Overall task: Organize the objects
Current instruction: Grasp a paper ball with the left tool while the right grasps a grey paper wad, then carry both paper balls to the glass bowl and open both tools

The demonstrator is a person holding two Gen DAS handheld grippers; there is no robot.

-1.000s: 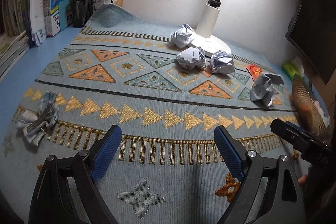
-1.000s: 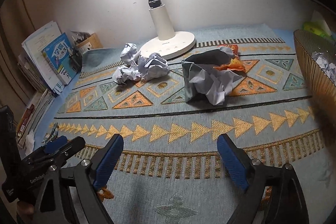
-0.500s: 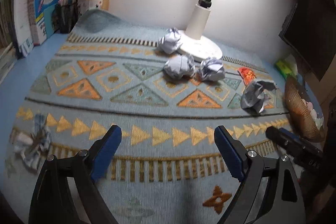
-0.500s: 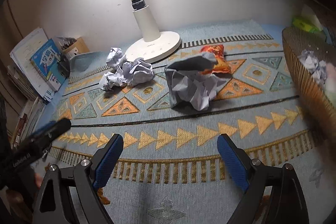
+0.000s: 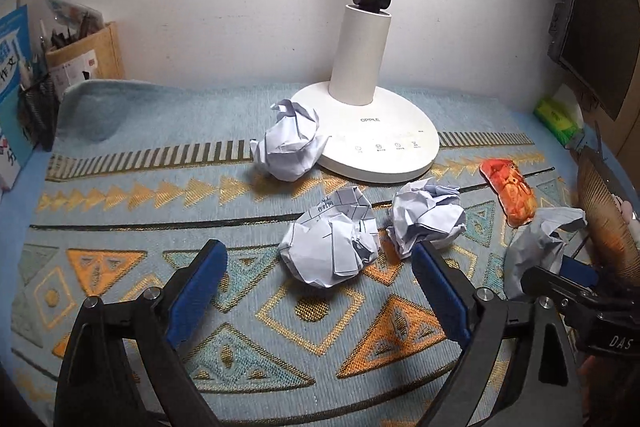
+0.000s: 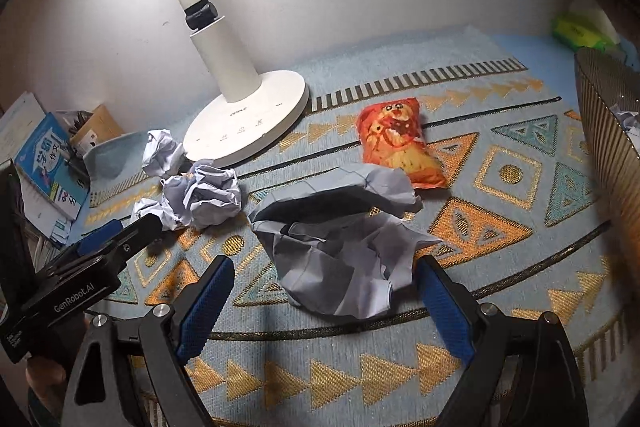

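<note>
Several crumpled paper balls lie on a patterned blue mat. In the left wrist view my left gripper is open and empty, just short of a printed paper ball; two more balls lie beyond. In the right wrist view my right gripper is open and empty, its blue pads on either side of a large grey crumpled sheet. An orange snack packet lies behind it. A ribbed gold basket with paper inside stands at the right.
A white lamp base stands at the back middle. Books and a pen holder line the left edge. A green pack and a dark monitor are at the right. The left gripper's body shows in the right view.
Both grippers have moved forward over the mat toward the paper balls. The left now faces the printed ball; the right has come up to the grey sheet. Both stay open.
</note>
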